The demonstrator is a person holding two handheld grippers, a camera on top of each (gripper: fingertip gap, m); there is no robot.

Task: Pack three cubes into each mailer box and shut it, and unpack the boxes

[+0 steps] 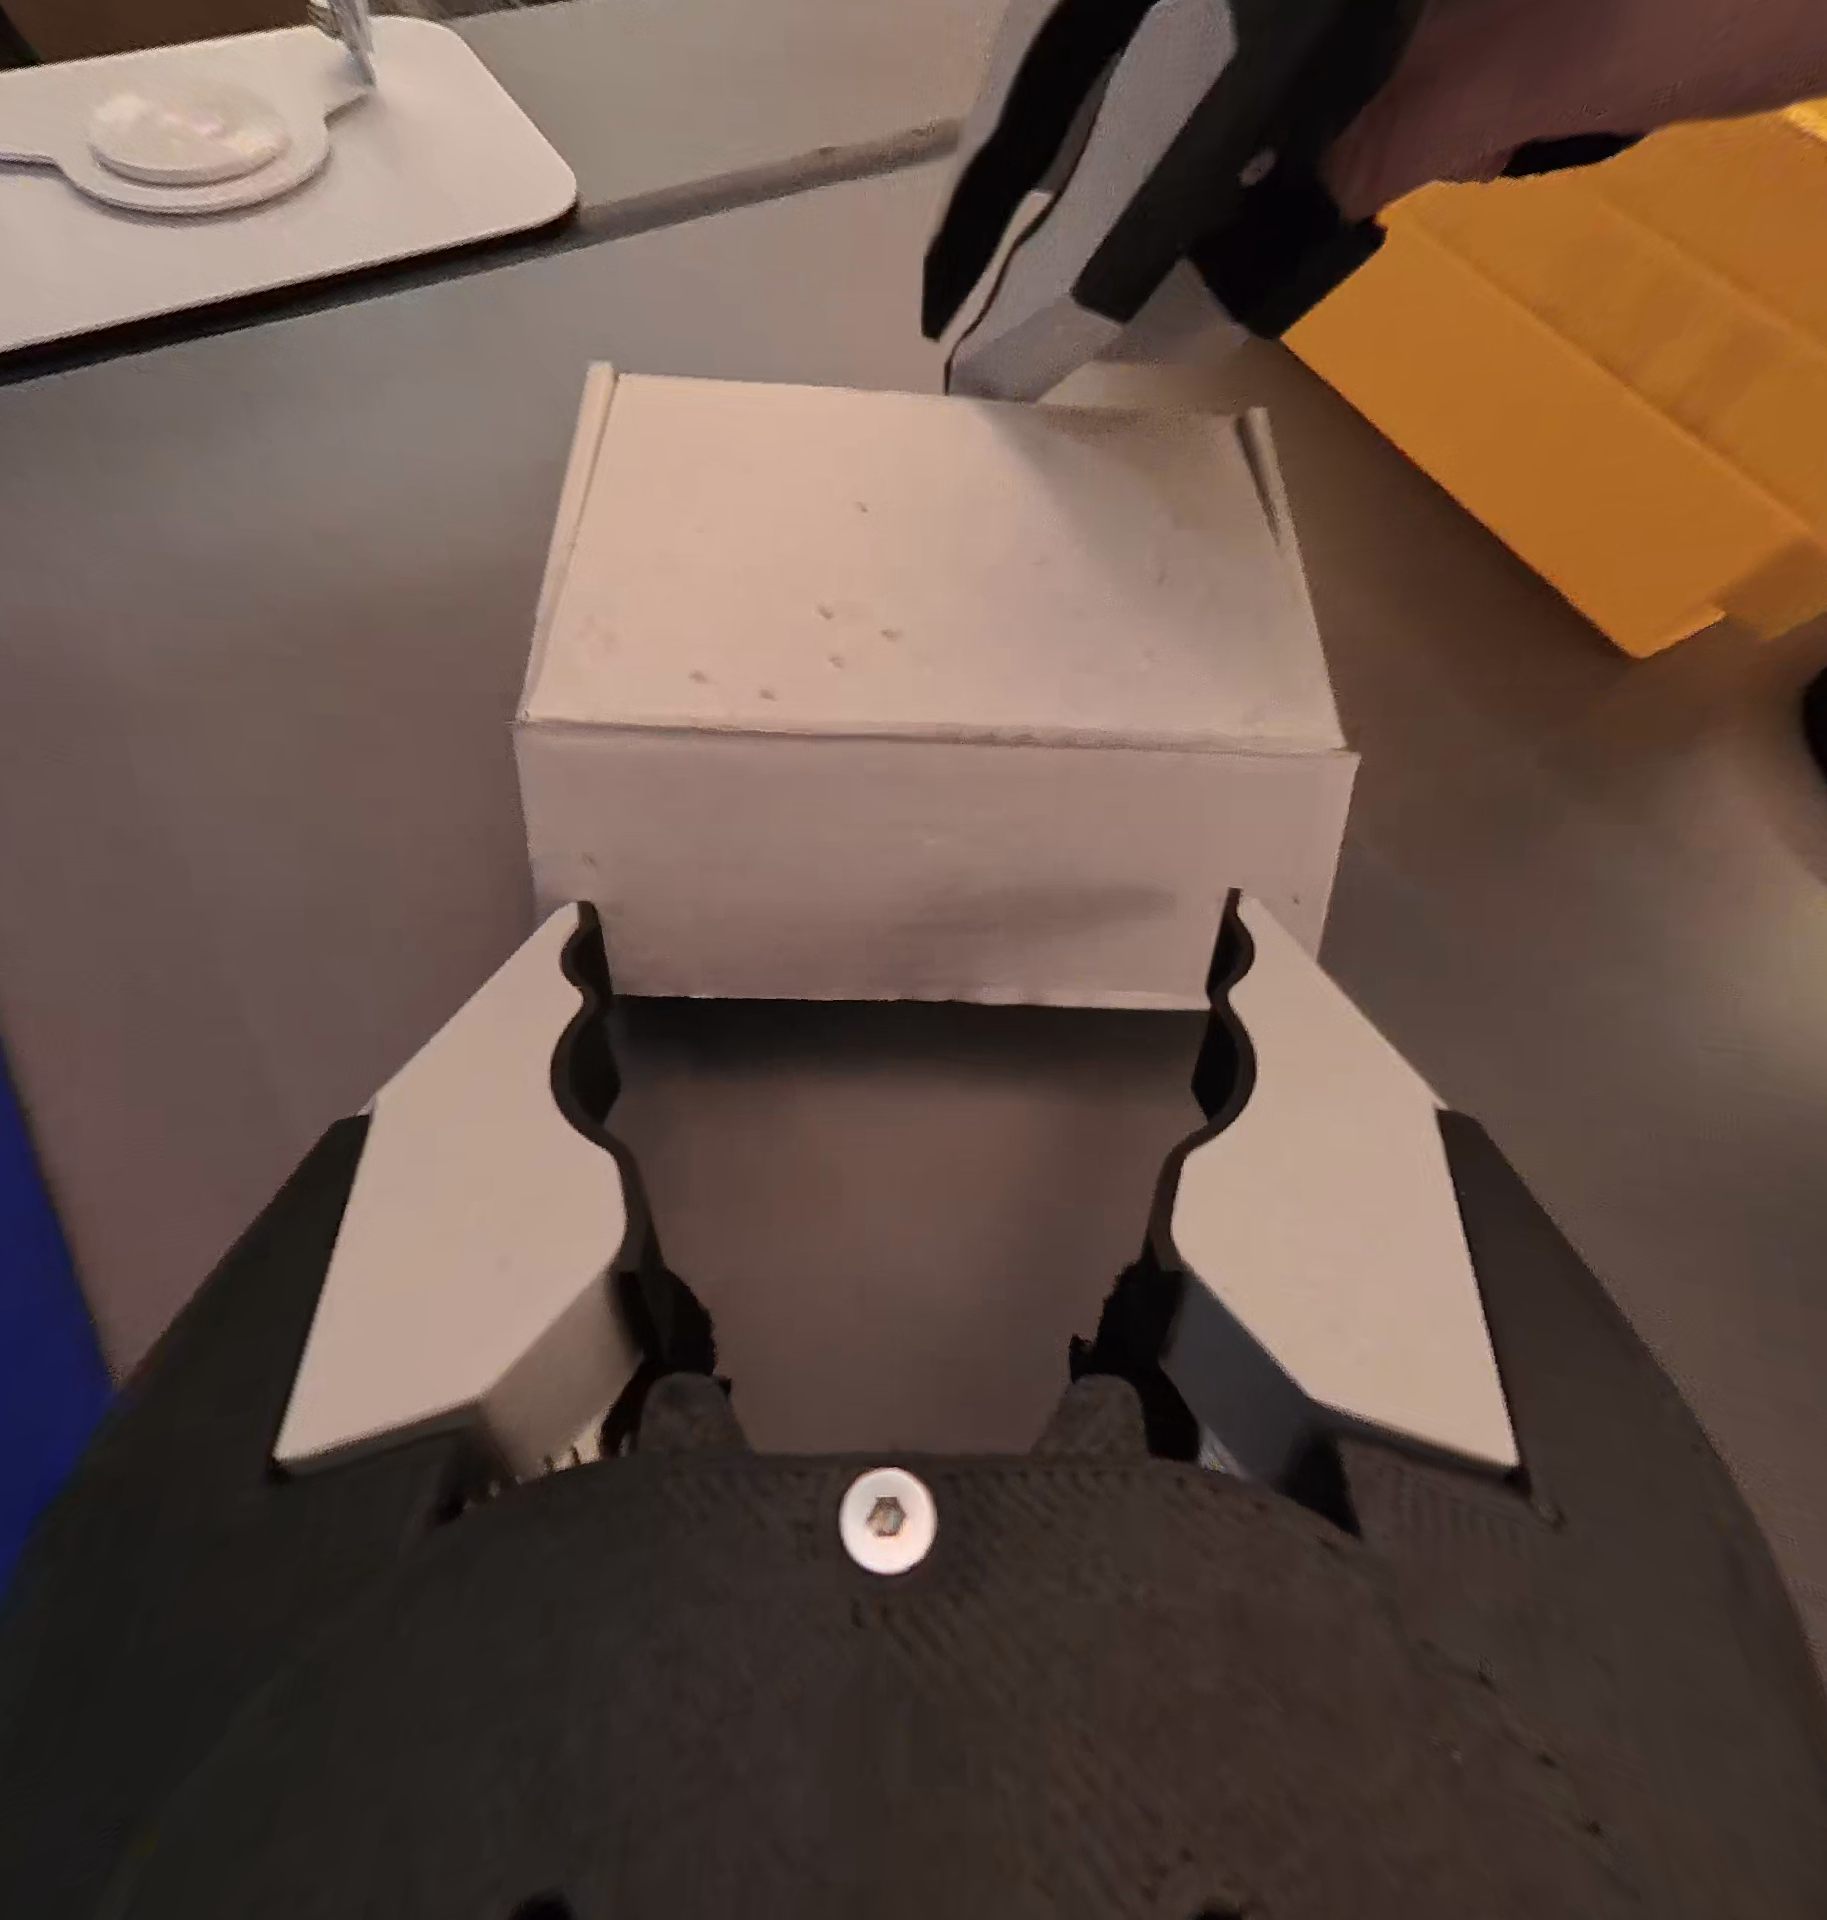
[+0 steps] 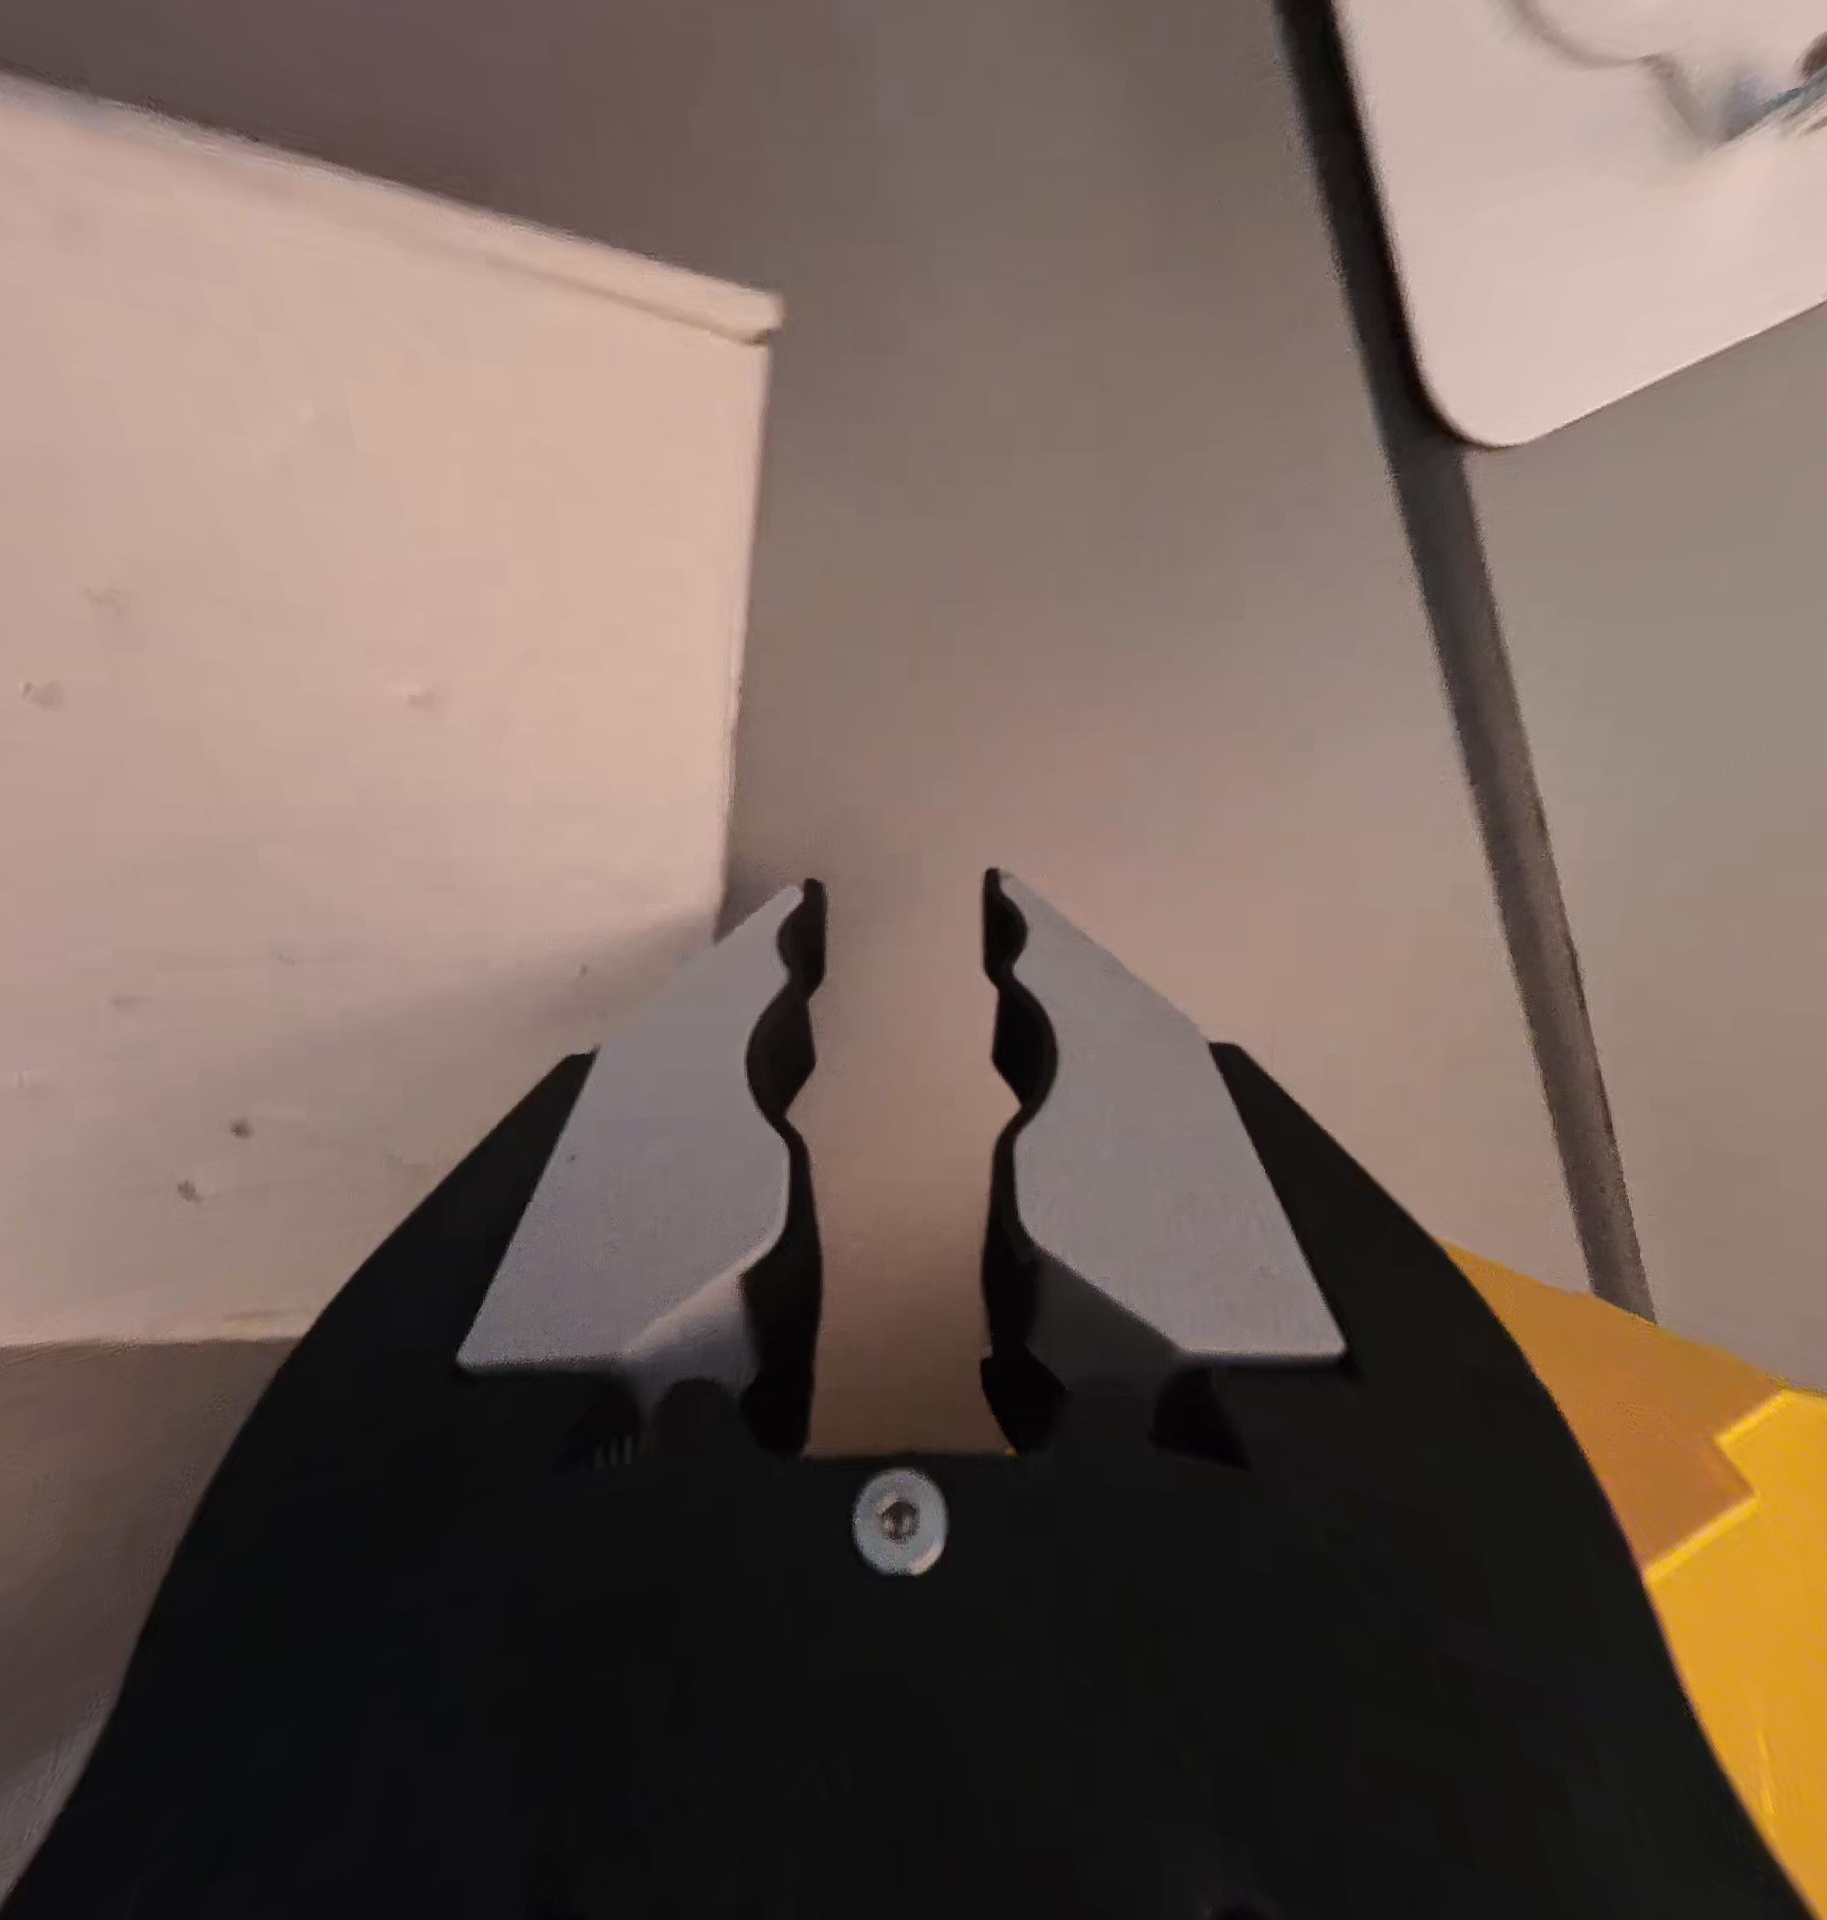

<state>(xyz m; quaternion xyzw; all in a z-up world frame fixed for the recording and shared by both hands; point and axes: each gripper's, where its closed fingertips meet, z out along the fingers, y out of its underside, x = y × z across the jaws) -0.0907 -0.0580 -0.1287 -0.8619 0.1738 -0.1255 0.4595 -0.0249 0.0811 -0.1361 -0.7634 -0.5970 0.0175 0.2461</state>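
White box [image 1: 930,665] closed, flat on the grey table [image 1: 265,623], dead ahead of the left claw [image 1: 909,940]. Left jaws wide, empty, tips level with the near wall and almost spanning its width; contact unclear, likely just short.

Right claw [image 2: 898,894] narrow, holding nothing, pointing down past the box's far right corner; the box lies to its left. From the left view its tips appear to sit at the lid's back edge, though blur makes touch uncertain.

Yellow box [image 1: 1615,395] beyond and right of the white one. White mat [image 1: 265,229] far left.

Step judged: opening the box. Brace the near wall with the left, keep it low so the box cannot slide. Right should hook the lid edge and lift slowly, not crush the card.
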